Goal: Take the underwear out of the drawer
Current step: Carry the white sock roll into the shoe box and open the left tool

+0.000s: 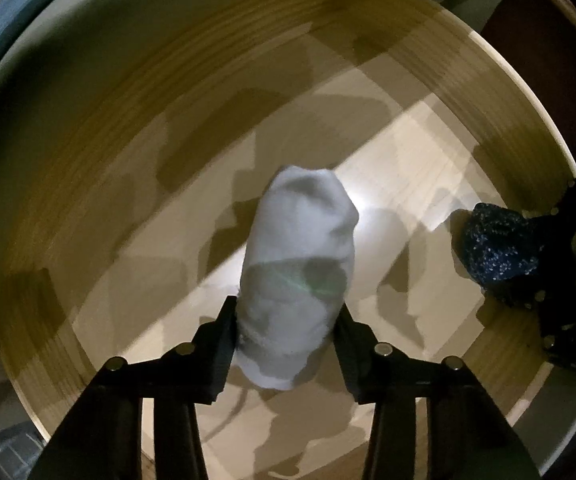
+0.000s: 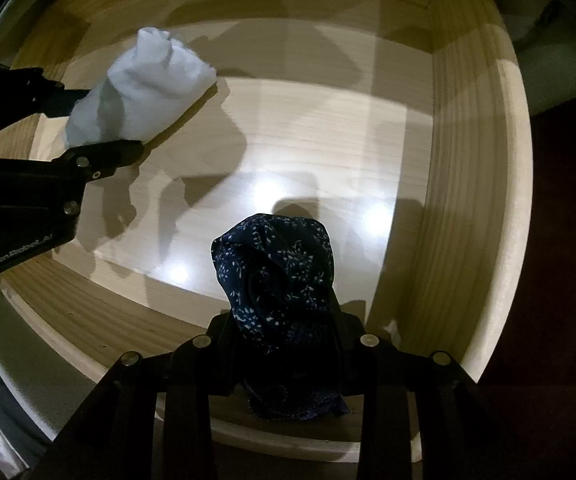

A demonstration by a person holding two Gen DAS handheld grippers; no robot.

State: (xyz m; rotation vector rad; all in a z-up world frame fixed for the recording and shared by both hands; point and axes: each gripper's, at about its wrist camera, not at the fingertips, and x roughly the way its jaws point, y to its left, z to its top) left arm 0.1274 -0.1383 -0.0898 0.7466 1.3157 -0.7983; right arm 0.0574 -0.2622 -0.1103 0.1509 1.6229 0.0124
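Pale wood drawer (image 2: 479,184): left gripper (image 1: 286,334) apparently pinches the white bundle (image 1: 299,264), right gripper (image 2: 284,344) clamps the navy bundle (image 2: 276,276); lift both straight up, clear of the walls.

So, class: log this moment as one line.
left gripper: around white bundle | right gripper: shut on navy patterned bundle | both inside wooden drawer

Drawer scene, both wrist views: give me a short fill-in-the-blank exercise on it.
1. The left gripper grips a rolled garment coloured ____.
2. The right gripper grips a speckled garment coloured dark ____.
3. Both garments hang over the bottom of a wooden ____.

Missing words: white; blue; drawer
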